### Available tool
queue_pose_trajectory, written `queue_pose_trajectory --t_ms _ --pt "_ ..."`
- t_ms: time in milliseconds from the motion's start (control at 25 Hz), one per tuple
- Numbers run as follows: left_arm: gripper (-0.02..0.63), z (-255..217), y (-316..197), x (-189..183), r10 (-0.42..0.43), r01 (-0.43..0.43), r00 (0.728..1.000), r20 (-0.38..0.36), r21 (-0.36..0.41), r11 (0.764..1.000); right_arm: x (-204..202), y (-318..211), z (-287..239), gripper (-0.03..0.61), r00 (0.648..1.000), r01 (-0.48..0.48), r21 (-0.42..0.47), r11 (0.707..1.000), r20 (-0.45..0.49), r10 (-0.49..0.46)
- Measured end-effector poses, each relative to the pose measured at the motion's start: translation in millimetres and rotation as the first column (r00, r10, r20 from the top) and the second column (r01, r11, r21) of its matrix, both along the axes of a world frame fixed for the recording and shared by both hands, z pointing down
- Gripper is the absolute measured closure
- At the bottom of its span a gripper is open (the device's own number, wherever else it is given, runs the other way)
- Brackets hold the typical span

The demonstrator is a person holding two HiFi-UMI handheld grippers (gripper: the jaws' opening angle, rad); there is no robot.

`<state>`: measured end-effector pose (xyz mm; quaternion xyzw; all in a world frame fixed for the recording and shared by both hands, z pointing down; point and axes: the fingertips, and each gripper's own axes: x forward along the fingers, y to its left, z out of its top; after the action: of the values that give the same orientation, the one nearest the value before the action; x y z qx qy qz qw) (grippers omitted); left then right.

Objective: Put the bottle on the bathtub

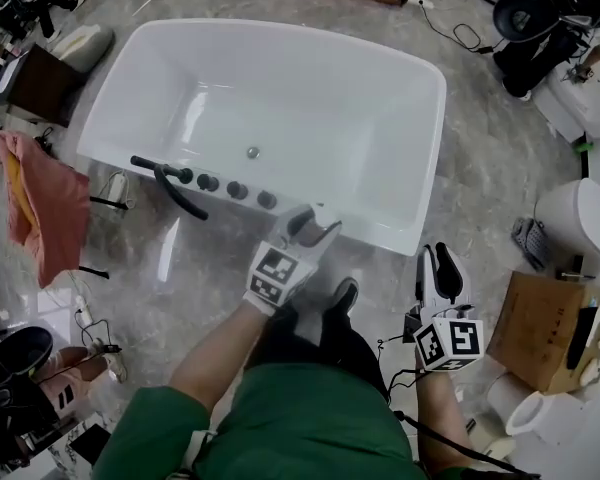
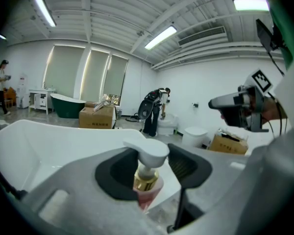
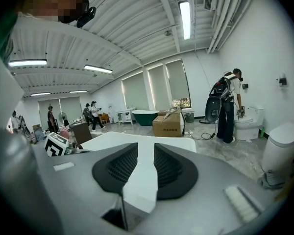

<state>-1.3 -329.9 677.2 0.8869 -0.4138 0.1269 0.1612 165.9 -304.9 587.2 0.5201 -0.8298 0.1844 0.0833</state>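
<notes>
The white bathtub (image 1: 310, 108) fills the middle of the head view, ahead of both tongs, and its near rim runs under the tips of the left tongs (image 1: 315, 226). A pink towel (image 1: 48, 208) hangs on a rack well off to the left of the left tongs. A cardboard box (image 1: 540, 333) sits on the floor just right of the right tongs (image 1: 438, 263).

The left tongs reach forward over the tub's near rim. They are closed on a bottle (image 2: 147, 180) with a white pump head, a gold collar and a pink body. The bottle stands upright between the two dark pads, its pump head sticking up above them. It is at the near rim, but I cannot tell whether its base touches the rim.

The right tongs are held lower and to the right of the left pair, over the floor and clear of the tub. Their pads are parted by a narrow gap with nothing between them.

A black faucet (image 1: 172, 186) and a row of dark knobs (image 1: 237, 190) sit on the same rim, to the left of the left tongs.
</notes>
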Motion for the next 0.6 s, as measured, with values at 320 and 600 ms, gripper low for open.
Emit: queue_pose_trajectory --t_ms 320,600 --pt "0.425 29 -14 11 0.010 -0.009 1.000 0.007 -0.043 0.999 16 -8 18 0.488 1.000 -0.021 -0.026 0.999 -0.009 0.021" --pt "0.425 55 -17 17 0.025 -0.022 0.999 0.038 -0.089 0.996 23 -10 24 0.488 0.999 -0.044 -0.042 0.998 -0.010 0.044"
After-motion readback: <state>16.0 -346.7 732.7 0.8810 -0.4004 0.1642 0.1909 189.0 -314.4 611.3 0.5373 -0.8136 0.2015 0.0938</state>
